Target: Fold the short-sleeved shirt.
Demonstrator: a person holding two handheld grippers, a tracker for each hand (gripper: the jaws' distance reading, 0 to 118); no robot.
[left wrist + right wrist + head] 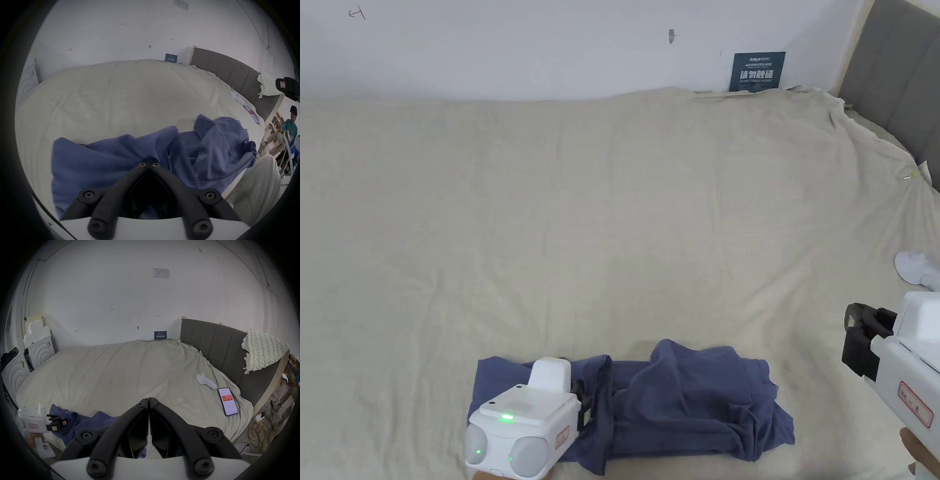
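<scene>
Head view looks down on a crumpled blue-grey cotton short-sleeved shirt lying bunched at the near edge of a bed covered with a pale beige sheet. Taking the shirt as the landmark, its long axis runs left to right along the bed's near edge, with the left end flatter and the right end heaped in loose folds.

The left gripper, a white housing with black jaws, sits on the shirt's left end. In the left gripper view its jaws are drawn together at the tips, with a ridge of blue cloth gathered right at them; they appear to pinch that cloth, though the contact itself is hidden under the tips.

The right gripper hangs off the shirt's right end, well apart from it and above the bare sheet. In the right gripper view its jaws meet with nothing between them, and the shirt lies below and to their left.

The judgement here is that the shirt is far from folded: it needs spreading first. The left gripper is already at the cloth, so the coming move likely turns on the right gripper travelling leftward along the long axis to the heaped end.

A white handheld controller and a phone with a lit screen lie beyond the shirt's right end, near the dark grey padded headboard.
</scene>
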